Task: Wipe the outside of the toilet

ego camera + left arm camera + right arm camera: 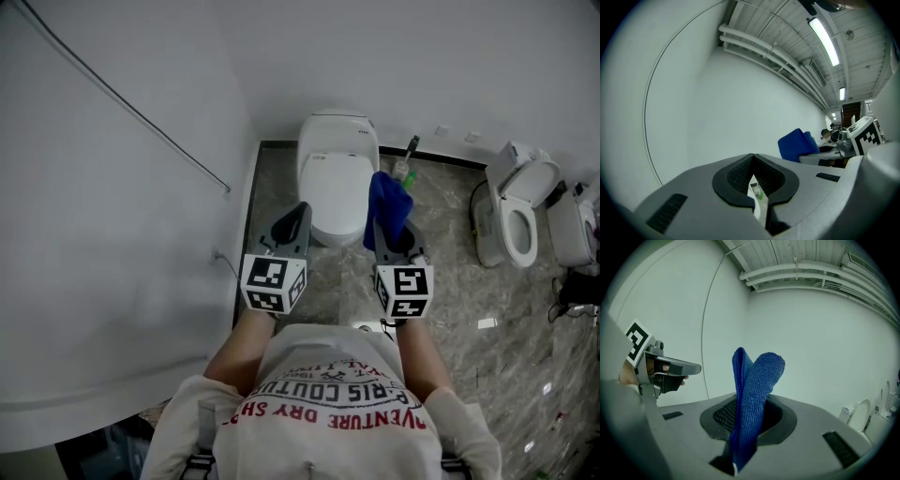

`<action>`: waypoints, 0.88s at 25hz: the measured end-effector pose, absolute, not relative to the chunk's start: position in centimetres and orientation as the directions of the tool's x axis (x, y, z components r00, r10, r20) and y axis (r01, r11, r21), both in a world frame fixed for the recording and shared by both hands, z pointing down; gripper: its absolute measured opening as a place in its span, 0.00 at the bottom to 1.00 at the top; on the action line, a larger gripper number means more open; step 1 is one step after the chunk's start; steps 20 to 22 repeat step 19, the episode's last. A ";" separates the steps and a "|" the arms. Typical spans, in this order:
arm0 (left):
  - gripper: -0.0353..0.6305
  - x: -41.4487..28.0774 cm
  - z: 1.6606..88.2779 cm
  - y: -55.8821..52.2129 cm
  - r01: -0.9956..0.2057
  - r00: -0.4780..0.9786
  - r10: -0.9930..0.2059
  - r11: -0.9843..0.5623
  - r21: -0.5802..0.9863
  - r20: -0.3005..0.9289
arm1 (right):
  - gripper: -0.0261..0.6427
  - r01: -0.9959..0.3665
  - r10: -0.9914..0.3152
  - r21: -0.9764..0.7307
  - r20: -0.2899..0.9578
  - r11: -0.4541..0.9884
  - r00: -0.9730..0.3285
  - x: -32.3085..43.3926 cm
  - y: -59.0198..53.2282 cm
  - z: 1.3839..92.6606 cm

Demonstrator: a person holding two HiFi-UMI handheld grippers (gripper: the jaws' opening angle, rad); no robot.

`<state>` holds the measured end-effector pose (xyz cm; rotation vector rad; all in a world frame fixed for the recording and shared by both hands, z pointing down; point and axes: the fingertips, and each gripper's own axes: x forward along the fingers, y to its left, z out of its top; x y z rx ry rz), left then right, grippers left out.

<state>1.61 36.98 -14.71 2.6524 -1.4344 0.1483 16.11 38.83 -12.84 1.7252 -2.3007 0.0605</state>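
Note:
A white toilet [333, 178] with its lid down stands against the far wall, straight ahead of me. My left gripper [296, 217] is held at the bowl's front left; its jaws are closed with nothing between them [753, 165]. My right gripper [392, 240] is at the bowl's front right, shut on a blue cloth [387, 206]. The cloth [757, 390] sticks up folded from between the jaws [749, 414]. The cloth [797, 144] also shows off to the right in the left gripper view. Both grippers are tilted upward toward the wall and are clear of the toilet.
A second toilet [521, 214] with its seat raised stands at the right. A green bottle [405, 176] sits on the floor beside the first toilet's right side. A white wall [112, 206] with a thin cable closes the left. The floor [450, 281] is grey marble.

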 end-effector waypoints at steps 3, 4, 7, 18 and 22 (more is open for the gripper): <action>0.06 2.3 -15.0 37.2 -0.839 0.543 -0.826 -0.541 0.059 0.148 | 0.15 -0.952 -0.936 0.102 0.238 0.290 -0.260 16.9 39.0 -12.9; 0.06 2.6 -15.0 37.6 -0.840 0.542 -0.827 -0.540 0.058 0.149 | 0.15 -0.952 -0.935 0.092 0.238 0.291 -0.263 17.2 39.3 -12.9; 0.06 3.5 -15.0 38.5 -0.842 0.538 -0.829 -0.537 0.053 0.151 | 0.15 -0.953 -0.931 0.058 0.235 0.299 -0.278 18.1 40.2 -12.6; 0.06 1.5 -13.7 36.6 -0.842 0.538 -0.825 -0.535 0.066 0.174 | 0.15 -0.948 -0.936 0.129 0.244 0.290 -0.254 16.3 38.6 -12.0; 0.06 1.4 -13.7 36.5 -0.843 0.536 -0.826 -0.534 0.064 0.174 | 0.15 -0.948 -0.935 0.126 0.243 0.293 -0.256 16.1 38.5 -12.0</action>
